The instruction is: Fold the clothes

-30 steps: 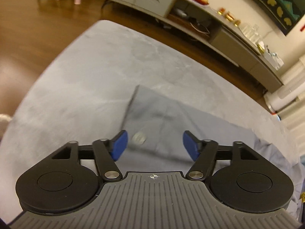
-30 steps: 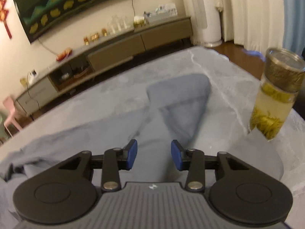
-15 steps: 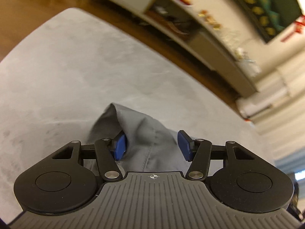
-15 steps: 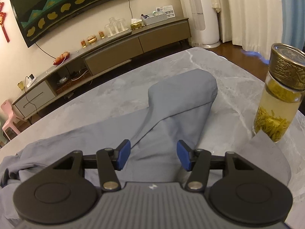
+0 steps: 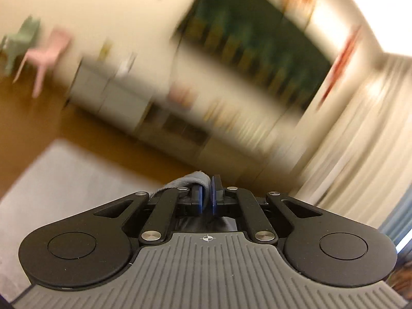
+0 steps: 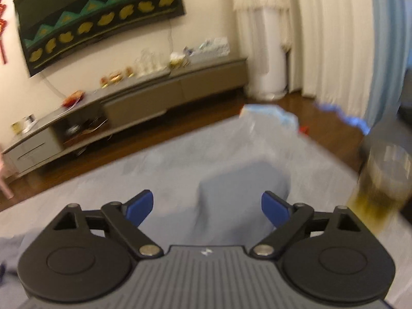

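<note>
Since half a second ago, left claw (image 5: 207, 195) has pinched a fold of the shirt (image 5: 189, 180) and lifted it off the surface (image 5: 67, 172). Right claw (image 6: 207, 206) has spread wider, hovering above the shirt's sleeve (image 6: 244, 180) lying flat beside the tea bottle (image 6: 383, 180).

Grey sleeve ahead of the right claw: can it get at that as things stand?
Probably yes. The right claw is open, and the grey sleeve lies flat straight ahead with nothing between them. The tea jar stands off to the right.
</note>
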`<action>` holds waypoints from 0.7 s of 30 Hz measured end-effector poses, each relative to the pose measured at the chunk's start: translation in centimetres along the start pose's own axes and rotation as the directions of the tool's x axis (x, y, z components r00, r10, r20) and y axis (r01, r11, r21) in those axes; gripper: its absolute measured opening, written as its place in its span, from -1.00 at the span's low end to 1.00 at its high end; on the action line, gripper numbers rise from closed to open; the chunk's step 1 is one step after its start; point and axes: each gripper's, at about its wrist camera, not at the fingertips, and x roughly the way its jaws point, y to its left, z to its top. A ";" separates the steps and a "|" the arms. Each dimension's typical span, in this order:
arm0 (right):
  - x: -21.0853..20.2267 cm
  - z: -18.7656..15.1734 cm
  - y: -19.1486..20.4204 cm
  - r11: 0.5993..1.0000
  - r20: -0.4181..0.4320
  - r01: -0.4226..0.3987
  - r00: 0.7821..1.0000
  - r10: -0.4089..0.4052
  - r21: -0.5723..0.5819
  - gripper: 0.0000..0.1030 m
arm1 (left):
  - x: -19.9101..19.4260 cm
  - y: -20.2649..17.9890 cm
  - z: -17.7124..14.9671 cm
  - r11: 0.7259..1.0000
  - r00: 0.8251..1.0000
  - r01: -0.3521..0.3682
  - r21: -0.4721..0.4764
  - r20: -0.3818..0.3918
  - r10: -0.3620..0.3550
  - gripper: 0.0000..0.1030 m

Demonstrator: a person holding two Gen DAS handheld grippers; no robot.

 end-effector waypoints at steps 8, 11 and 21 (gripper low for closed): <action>12.8 0.5 -2.0 0.972 -0.347 -0.157 0.914 0.210 0.176 0.83 | -8.4 4.0 -0.9 0.997 0.998 -0.060 -0.056 -0.026 0.059 -1.00; 14.9 -1.9 -0.9 0.928 -0.402 -0.247 0.848 0.346 0.278 0.73 | -8.1 5.1 -2.3 0.991 0.991 -0.115 -0.075 -0.070 0.110 -1.00; 14.1 -0.2 2.3 0.979 -0.307 -0.206 0.932 0.193 -0.010 -1.00 | -5.2 2.8 -0.7 0.982 0.983 -0.184 -0.044 -0.026 0.183 -1.00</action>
